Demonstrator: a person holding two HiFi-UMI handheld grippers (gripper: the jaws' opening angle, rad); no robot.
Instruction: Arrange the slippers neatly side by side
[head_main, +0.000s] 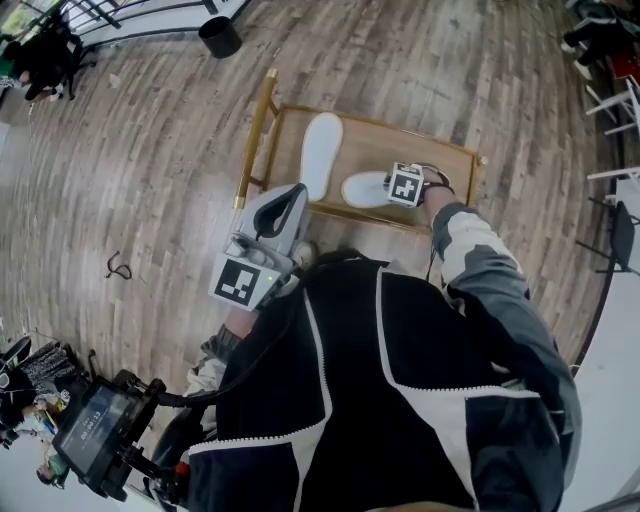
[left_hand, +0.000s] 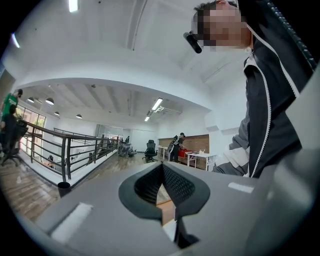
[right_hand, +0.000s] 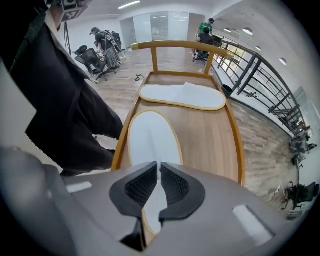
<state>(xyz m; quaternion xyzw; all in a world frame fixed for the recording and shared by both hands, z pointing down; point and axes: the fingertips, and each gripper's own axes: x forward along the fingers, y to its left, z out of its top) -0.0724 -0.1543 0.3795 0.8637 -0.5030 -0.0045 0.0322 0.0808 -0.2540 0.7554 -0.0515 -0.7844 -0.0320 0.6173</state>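
Note:
Two flat white slippers lie on a low wooden tray (head_main: 445, 160) with a gold rail. One slipper (head_main: 320, 150) points away from me. The other slipper (head_main: 362, 188) lies across the tray's front, at a right angle to it. My right gripper (head_main: 393, 190) points steeply down at that slipper's right end. In the right gripper view this near slipper (right_hand: 152, 140) stretches away from the right gripper (right_hand: 159, 172), whose pads are shut on its thin edge, and the far slipper (right_hand: 182, 96) lies crosswise. My left gripper (head_main: 290, 197) hangs shut and empty by my chest; the left gripper (left_hand: 162, 175) points level across the room.
The tray (right_hand: 210, 145) stands on a wood-plank floor. A black bin (head_main: 219, 36) sits by a railing at the far left, a loose cable (head_main: 118, 266) lies on the floor, and a screen device (head_main: 95, 425) is at lower left. White chairs (head_main: 615, 100) stand at the right. People work in the background.

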